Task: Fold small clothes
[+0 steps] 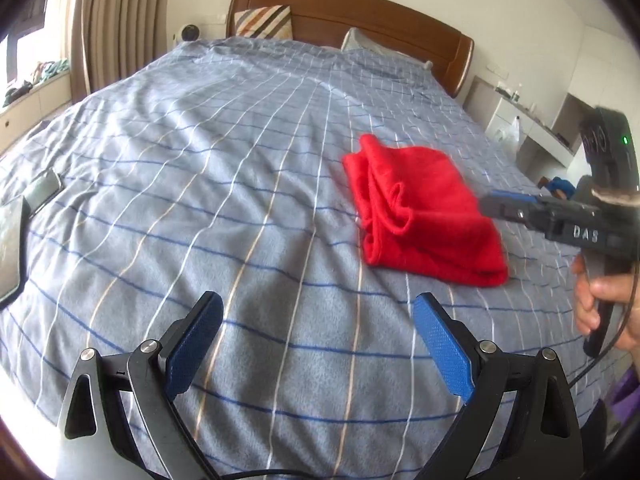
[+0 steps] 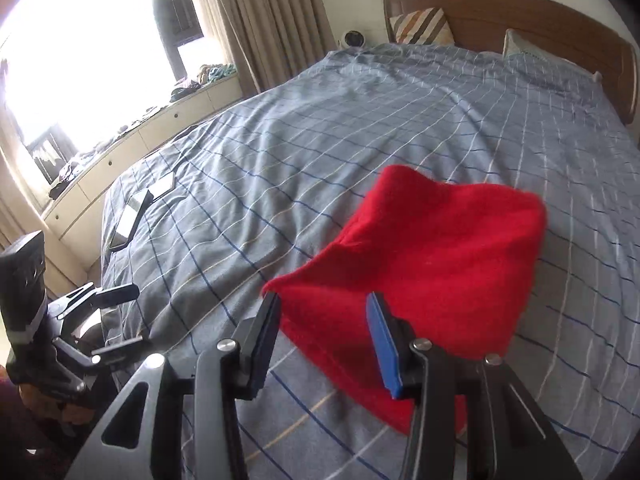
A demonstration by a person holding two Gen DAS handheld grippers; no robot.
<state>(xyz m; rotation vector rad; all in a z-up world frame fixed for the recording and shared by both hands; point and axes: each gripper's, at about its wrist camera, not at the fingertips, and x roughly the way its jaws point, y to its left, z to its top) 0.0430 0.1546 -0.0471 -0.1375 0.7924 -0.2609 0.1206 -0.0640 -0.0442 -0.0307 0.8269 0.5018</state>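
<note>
A red garment (image 1: 420, 208) lies folded into a thick bundle on the blue-grey checked bedspread (image 1: 224, 168), right of centre in the left wrist view. My left gripper (image 1: 316, 320) is open and empty, hovering over bare bedspread near and left of the garment. In the right wrist view the garment (image 2: 432, 256) fills the lower middle. My right gripper (image 2: 324, 312) is open just above its near corner, its blue pads (image 2: 380, 336) holding nothing. The right gripper also shows at the right edge of the left wrist view (image 1: 496, 204), its tip at the garment's right side.
A wooden headboard (image 1: 360, 12) and a striped pillow (image 1: 264, 20) stand at the far end. A phone (image 1: 44, 190) and a tablet (image 1: 10, 252) lie on the bed's left side. A window bench with clutter (image 2: 132, 132) runs along the left; white shelves (image 1: 532, 128) stand to the right.
</note>
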